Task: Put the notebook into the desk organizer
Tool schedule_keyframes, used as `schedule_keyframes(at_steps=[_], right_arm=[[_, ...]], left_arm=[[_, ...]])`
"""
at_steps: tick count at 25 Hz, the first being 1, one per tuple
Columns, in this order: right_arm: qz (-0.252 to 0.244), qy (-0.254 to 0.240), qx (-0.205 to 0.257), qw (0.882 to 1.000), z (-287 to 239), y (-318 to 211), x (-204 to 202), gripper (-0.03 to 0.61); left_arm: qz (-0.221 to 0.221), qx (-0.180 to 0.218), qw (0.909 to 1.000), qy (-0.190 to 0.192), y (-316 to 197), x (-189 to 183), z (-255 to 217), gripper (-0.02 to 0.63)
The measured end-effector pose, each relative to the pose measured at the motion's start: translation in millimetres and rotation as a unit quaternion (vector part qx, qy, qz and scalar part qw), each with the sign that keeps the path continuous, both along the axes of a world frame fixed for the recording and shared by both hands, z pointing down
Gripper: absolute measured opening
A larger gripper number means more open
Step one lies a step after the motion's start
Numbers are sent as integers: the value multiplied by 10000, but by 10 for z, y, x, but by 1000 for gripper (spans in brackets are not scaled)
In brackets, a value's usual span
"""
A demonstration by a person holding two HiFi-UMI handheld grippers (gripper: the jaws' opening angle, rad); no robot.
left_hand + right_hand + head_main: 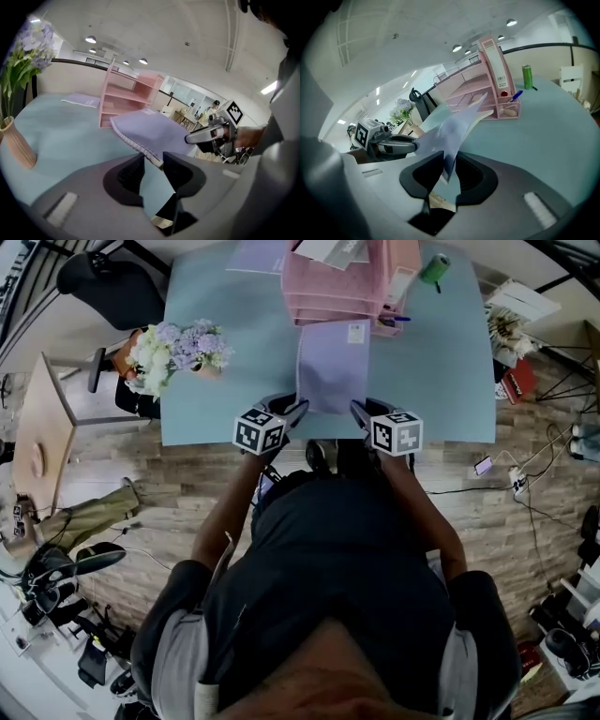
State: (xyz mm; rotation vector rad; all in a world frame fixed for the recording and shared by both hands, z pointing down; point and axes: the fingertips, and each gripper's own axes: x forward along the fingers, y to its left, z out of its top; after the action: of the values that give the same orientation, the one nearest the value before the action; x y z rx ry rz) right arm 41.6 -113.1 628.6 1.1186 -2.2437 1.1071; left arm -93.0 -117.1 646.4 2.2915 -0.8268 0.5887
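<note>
Near the desk organizer (333, 282) with its pen (395, 319), left tool (298, 409) and right tool (356, 409) clamp the notebook (333, 367).

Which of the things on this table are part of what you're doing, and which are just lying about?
In the job: purple notebook, gripped by the left gripper and right gripper; pink desk organizer.
Lying about: vase of flowers; green can; blue pen.
</note>
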Motion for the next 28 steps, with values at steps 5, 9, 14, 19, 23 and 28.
schedule_keyframes(at_steps=[5,9,14,19,23,28], right_arm=[[129,-192,-273,9994,236,-24,42,81],[198,-411,-469,9979,370,-47,53,78],[367,-847,-752,9929,533,-81,59,75],[459,-1190,-981,9870,647,-123,38,72],[482,-1272,-1071,9849,726,-201,23,72],[403,-1194,-901,9879,721,-386,8,72]], left_arm=[[-12,-49,9999,-102,-32,27,162,179],[-26,-5,9997,-245,-49,28,241,179],[-46,144,9991,-399,-110,22,269,179],[-19,248,9980,-584,-180,30,313,178],[-25,313,9973,-672,-270,12,364,178],[-89,377,9970,-668,-431,-11,365,179]])
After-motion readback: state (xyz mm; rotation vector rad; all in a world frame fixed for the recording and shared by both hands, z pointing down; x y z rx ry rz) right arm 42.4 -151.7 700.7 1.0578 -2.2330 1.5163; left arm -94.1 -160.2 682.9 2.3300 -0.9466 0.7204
